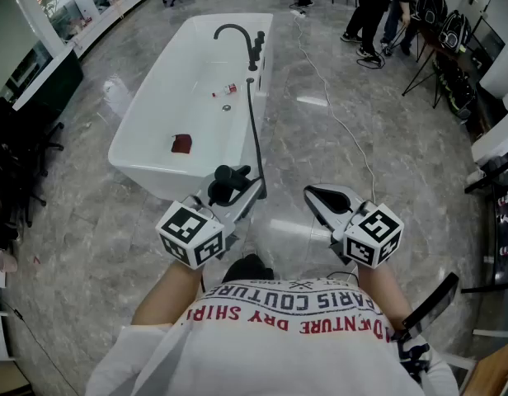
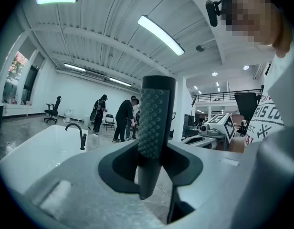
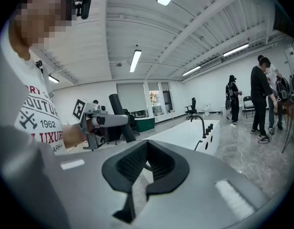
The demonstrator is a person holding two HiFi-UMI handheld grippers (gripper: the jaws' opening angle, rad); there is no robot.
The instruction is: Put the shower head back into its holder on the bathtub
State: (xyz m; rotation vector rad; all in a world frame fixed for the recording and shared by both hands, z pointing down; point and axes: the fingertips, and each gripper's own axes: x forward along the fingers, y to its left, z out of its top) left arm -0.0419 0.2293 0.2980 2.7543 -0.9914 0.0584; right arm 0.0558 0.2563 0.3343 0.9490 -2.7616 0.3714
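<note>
Left gripper (image 1: 237,190) — jaws closed on the handle of the black shower head (image 1: 227,180), which crosses between the pads, just off the near end of the white bathtub (image 1: 147,172). Its hose (image 1: 255,130) runs back along the tub's right rim toward the faucet (image 1: 237,33). Right gripper (image 1: 326,198) — jaws together, nothing held, over the floor beside the left one.
</note>
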